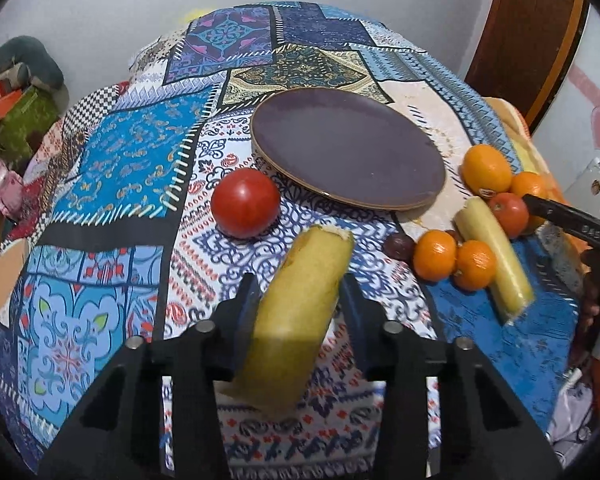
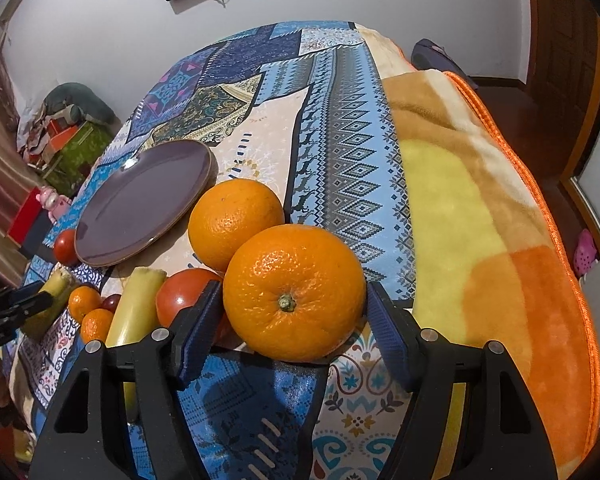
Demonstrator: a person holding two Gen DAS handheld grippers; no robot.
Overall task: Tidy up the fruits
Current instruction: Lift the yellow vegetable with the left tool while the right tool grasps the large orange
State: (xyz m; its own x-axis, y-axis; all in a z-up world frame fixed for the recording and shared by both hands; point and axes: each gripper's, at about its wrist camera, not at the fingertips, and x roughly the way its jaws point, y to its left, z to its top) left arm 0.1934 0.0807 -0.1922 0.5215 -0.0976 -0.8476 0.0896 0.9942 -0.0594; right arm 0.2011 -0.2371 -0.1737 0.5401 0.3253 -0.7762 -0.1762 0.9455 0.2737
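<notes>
Jaws flank a dimpled round orange (image 2: 294, 294), smooth curved banana (image 1: 296, 320).

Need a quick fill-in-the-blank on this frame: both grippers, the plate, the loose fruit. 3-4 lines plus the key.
1. The left gripper is closed on a yellow-green ____.
2. The big orange sits between the fingers of the ____ gripper.
3. The purple plate holds ____ pieces of fruit.
4. The red fruit alone on the cloth beside the plate is a ____.

Missing words: banana; right; no; tomato
</notes>
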